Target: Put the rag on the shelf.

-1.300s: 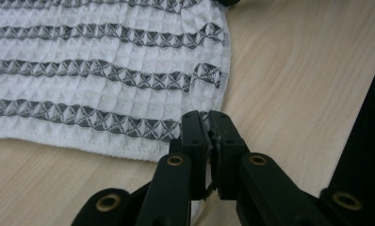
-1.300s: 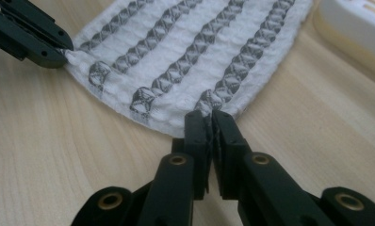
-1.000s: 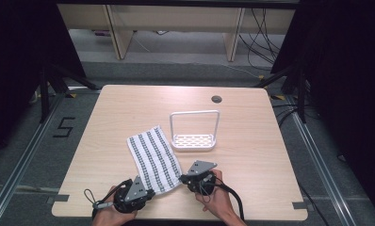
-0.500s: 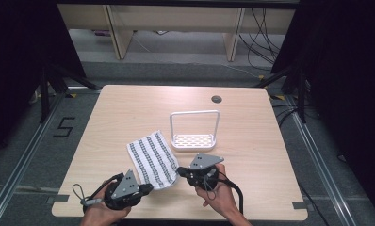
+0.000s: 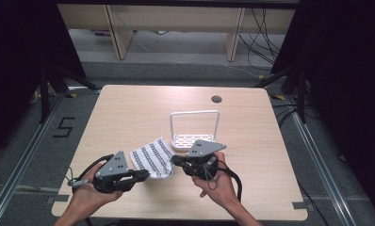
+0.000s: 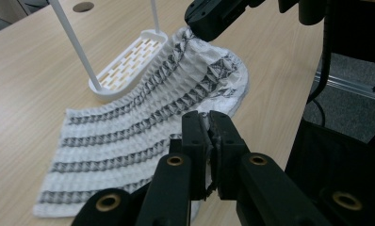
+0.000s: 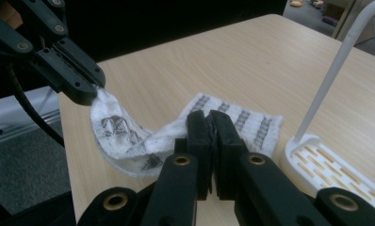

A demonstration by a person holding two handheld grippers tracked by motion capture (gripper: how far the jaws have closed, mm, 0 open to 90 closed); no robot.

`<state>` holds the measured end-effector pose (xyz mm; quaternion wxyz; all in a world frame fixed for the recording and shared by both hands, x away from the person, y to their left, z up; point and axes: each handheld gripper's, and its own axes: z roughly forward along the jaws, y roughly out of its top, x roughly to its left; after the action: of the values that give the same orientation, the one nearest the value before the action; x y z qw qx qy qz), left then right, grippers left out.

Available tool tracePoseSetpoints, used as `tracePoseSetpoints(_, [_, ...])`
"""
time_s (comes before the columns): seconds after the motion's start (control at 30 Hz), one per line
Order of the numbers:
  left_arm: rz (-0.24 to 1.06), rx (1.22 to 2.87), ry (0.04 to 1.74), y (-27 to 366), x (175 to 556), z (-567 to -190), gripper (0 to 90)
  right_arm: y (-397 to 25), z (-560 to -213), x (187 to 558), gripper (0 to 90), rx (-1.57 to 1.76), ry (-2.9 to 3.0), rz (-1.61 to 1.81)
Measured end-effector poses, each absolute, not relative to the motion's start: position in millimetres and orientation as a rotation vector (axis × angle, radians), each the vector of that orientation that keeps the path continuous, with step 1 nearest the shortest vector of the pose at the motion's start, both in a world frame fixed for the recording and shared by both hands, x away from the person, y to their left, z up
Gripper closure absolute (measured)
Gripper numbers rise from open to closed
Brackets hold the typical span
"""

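Striped cloth (image 5: pixel 151 157) near-edge corners pinched by left gripper (image 5: pixel 145 175) and right gripper (image 5: pixel 174 160).

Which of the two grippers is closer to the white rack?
The right gripper: it holds the cloth just in front of the rack. The left gripper grips the cloth's near corner, farther away.
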<state>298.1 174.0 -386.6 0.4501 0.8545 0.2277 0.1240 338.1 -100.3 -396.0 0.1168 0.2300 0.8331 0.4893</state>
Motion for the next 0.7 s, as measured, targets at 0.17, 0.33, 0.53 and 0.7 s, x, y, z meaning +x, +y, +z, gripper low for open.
tracePoseSetpoints(0.17, [0.330,2.099,0.546,175,304,-365,85.0,-100,-377,340,88.4,0.681,2.429,1.466])
tracePoseSetpoints(0.33, [0.360,2.084,0.519,173,305,-339,85.0,-105,-349,339,88.4,0.665,2.348,1.529])
tracePoseSetpoints(0.53, [0.382,2.039,0.488,170,307,-308,85.1,-114,-326,336,88.4,0.625,2.293,1.554])
tracePoseSetpoints(0.7, [0.385,2.024,0.473,164,312,-294,85.1,-123,-314,334,88.5,0.610,2.252,1.561])
